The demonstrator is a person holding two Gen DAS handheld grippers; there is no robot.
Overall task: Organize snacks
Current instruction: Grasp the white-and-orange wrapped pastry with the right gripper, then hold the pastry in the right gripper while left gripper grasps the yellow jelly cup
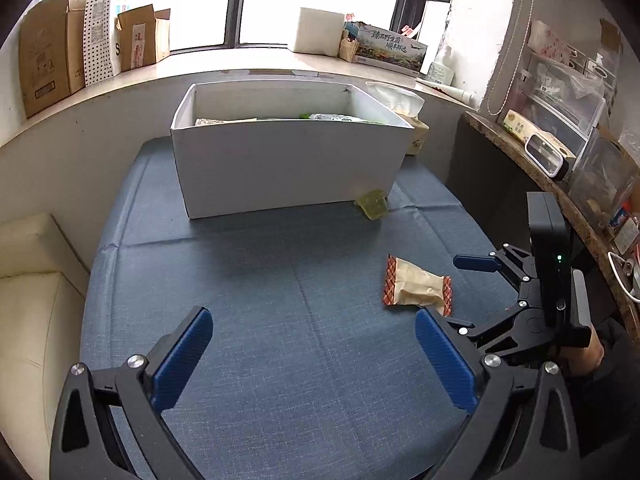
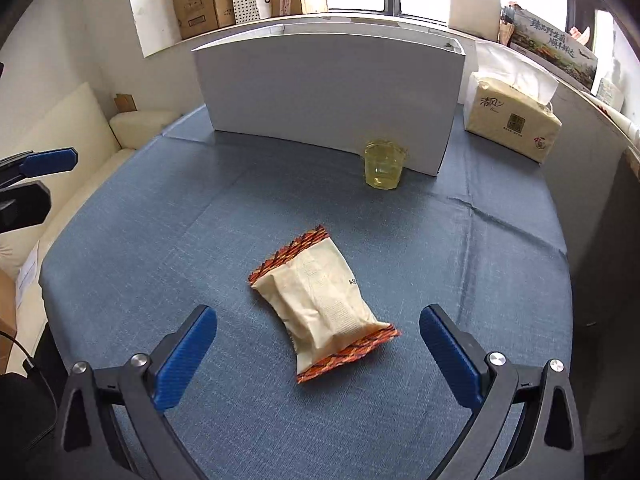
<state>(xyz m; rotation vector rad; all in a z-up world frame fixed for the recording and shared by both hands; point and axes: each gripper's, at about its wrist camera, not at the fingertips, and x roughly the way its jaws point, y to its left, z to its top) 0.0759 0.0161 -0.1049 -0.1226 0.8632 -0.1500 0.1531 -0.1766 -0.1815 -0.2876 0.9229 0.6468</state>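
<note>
Left wrist view: left gripper [image 1: 314, 354] hovering, jaws spread wide, empty; white box [image 1: 288, 164] sitting at the cloth's far end.
Right wrist view: right gripper [image 2: 318, 354] gaping, unladen; snack packet [image 2: 324, 302] lying on blue cloth [image 2: 160, 220] just ahead of the fingers; jelly cup [image 2: 383, 169] resting against the box.

Left wrist view: set back and high, facing the white box [image 1: 288, 160] over open blue cloth. Right wrist view: lower, nearer the box [image 2: 332, 96], facing its front wall. Shared: box, snack packet [image 1: 416, 286] [image 2: 324, 304], jelly cup [image 1: 373, 203] [image 2: 383, 164].
</note>
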